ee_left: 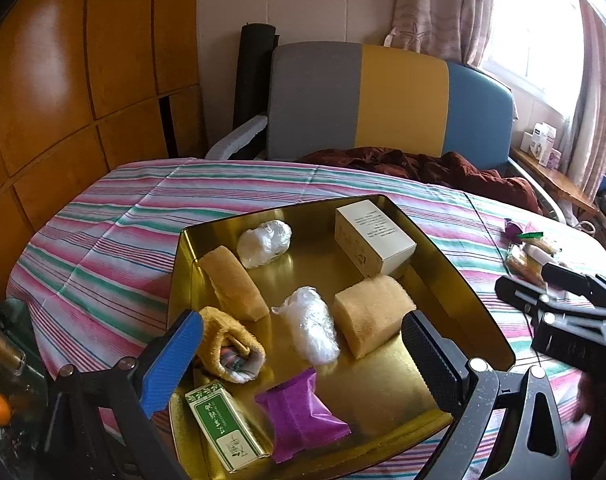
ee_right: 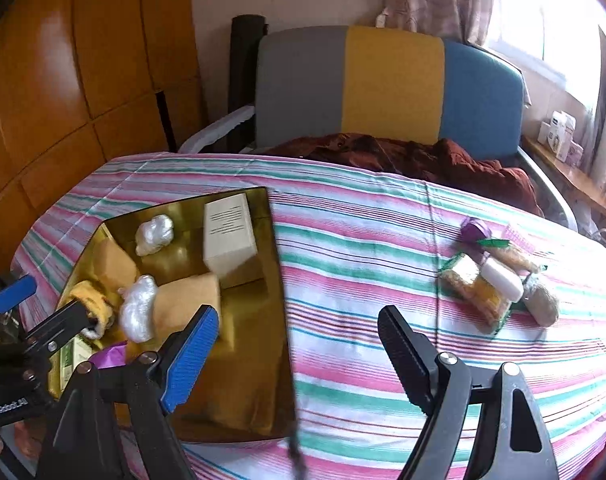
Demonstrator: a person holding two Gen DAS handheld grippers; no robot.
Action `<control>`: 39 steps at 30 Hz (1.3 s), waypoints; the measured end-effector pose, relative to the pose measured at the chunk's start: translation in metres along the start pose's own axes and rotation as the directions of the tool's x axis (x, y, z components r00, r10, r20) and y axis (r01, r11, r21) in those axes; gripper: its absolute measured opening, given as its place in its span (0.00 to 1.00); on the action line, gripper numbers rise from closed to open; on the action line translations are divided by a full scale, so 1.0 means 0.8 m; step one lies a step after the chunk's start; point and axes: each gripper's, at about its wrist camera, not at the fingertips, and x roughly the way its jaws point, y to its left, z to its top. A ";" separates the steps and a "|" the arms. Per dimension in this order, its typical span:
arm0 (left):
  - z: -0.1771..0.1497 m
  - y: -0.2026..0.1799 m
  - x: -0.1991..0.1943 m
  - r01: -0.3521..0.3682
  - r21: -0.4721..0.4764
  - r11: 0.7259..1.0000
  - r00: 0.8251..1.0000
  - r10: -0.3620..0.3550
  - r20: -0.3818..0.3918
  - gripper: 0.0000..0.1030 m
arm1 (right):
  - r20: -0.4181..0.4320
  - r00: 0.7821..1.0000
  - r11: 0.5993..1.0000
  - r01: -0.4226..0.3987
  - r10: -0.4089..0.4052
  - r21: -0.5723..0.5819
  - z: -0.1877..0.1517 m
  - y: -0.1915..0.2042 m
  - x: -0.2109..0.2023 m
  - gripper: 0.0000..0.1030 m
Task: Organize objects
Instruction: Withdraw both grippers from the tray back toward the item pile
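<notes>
Reading the pile as ahead-right of my right tongs, apart and empty; left tongs, also apart, hover over the tin.

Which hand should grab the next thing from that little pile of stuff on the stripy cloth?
Probably the right. The right gripper is open above the cloth, beside the pile. The left gripper, also open, hangs over the gold tray, which lies between it and the pile.

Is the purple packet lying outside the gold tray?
No, the purple packet lies inside the gold tray, beside the green box.
</notes>
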 end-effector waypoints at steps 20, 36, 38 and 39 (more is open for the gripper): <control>0.032 -0.078 0.004 0.118 0.157 0.980 0.993 -0.120 0.000 0.97 | -0.061 0.959 0.908 0.281 -0.276 0.311 0.036 -0.290 0.000 0.81; 0.083 -0.279 0.048 0.367 0.449 0.815 0.927 -0.362 -0.099 0.97 | -0.057 0.968 0.758 0.228 -0.245 0.611 -0.002 -0.389 -0.019 0.81; 0.087 -0.306 0.058 0.395 0.480 0.783 0.914 -0.386 -0.124 0.97 | -0.054 0.971 0.748 0.214 -0.233 0.628 -0.004 -0.393 -0.021 0.81; 0.089 -0.322 0.067 0.418 0.493 0.763 0.904 -0.401 -0.146 0.97 | -0.054 0.972 0.744 0.209 -0.228 0.634 -0.005 -0.394 -0.021 0.81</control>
